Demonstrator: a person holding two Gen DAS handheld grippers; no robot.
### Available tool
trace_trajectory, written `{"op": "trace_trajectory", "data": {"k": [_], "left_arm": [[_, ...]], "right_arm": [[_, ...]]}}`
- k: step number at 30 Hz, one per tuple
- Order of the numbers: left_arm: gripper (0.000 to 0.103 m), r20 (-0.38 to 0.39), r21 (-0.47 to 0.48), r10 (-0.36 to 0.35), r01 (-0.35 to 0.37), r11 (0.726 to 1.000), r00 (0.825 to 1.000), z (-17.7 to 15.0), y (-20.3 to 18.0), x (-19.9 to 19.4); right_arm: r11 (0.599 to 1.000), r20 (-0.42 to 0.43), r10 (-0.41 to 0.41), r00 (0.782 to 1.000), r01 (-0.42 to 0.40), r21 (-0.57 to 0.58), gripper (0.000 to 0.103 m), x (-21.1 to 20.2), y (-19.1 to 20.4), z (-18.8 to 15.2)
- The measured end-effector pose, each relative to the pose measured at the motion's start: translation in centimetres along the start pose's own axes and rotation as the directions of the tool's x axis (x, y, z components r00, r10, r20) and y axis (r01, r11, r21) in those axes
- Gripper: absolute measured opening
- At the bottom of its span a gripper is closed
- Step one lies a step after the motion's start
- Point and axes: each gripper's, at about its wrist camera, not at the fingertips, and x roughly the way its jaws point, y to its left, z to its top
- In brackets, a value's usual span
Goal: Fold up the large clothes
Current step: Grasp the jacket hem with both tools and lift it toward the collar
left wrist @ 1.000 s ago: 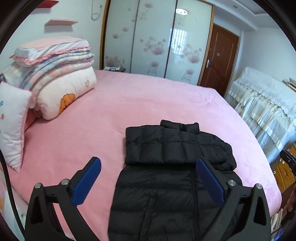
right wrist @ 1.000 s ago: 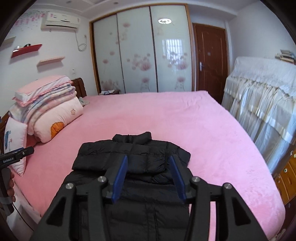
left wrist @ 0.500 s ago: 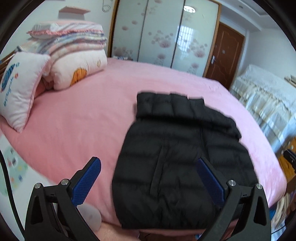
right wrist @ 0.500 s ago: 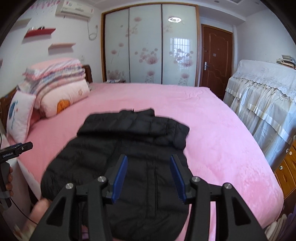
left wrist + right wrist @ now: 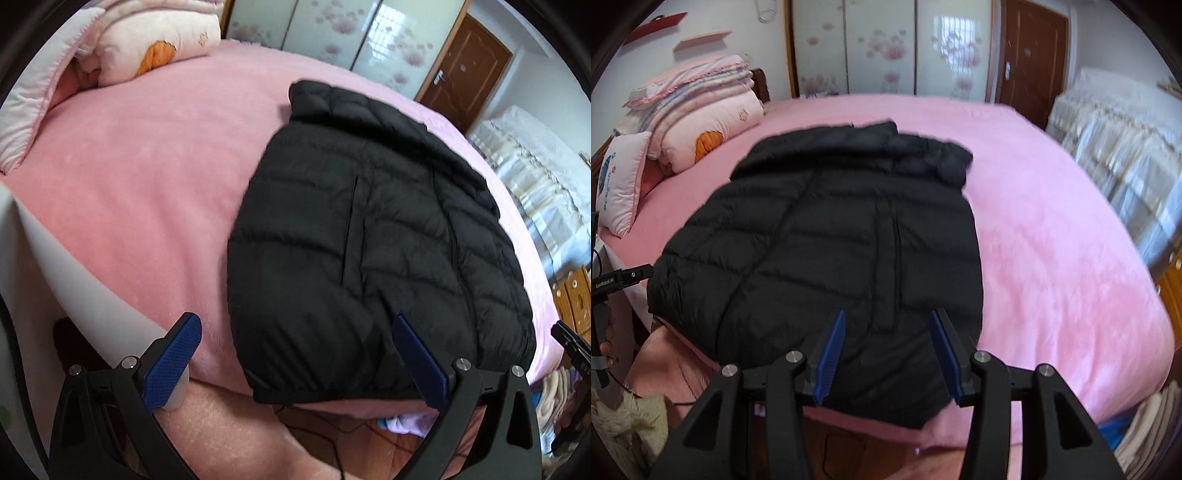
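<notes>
**Hovering over one black jacket with both claws empty**

Starting at the claws: there are two, each with two blue-padded fingers. The left gripper point(image 5: 297, 360) fills the bottom of the left wrist view, its jaws spread wide; one blue pad point(image 5: 173, 360) sits at lower left over the pink edge of the bed, the other at lower right over the jacket's hem. Nothing is pinched between them, and whether the pads brush the fabric cannot be told. The right gripper point(image 5: 888, 356) sits at the bottom centre of the right wrist view with its jaws at a middling gap, both pads point(image 5: 831, 356) framing the near hem of the jacket and gripping nothing.

One black puffer jacket point(image 5: 827, 258) lies flat on the bed point(image 5: 1052, 240), filling the middle of both views. Its collar points toward the top of the frame, its sleeves are folded in across the chest, and its hem reaches the near edge of the mattress.

Farther out, at upper left, one stack of folded quilts point(image 5: 701, 110) rests at the head of the bed, with one small pillow point(image 5: 618, 181) leaning beside it. Along the top stand three wardrobe doors point(image 5: 886, 48) and one brown door point(image 5: 1030, 55).
</notes>
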Motion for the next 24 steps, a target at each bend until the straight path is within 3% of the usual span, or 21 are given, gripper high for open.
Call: {"op": "trace_trajectory", "data": {"k": [4,10,14,19,24], "left_arm": [[0.102,-0.042,-0.055,-0.052,0.050,0.997,0.998,-0.8,1.6,1.0],[0.101,-0.048,-0.031,-0.113,0.111,0.993,0.992,-1.3,2.3,1.9],[0.095,-0.055,-0.031,-0.143,0.142,0.989,0.988,-1.1,2.3,2.3],[0.095,-0.073,-0.044,-0.148,0.145,0.989,0.986,-0.8,2.0,3.2],[0.095,-0.093,-0.060,-0.146,0.141,0.988,0.985,-0.9,2.0,4.4]], "right_arm": [[0.998,-0.053,0.023,0.998,-0.020,0.052,0.048,1.0,-1.6,-1.6],[0.996,-0.073,0.061,0.995,-0.056,0.069,0.048,1.4,-3.1,-2.8],[0.989,-0.097,0.100,0.990,-0.088,0.114,0.048,1.8,-4.4,-3.6],[0.988,-0.134,0.095,0.986,-0.077,0.137,0.048,2.8,-5.6,-4.4],[0.978,-0.158,0.150,0.976,-0.122,0.170,0.048,3.9,-5.8,-4.8]]}}
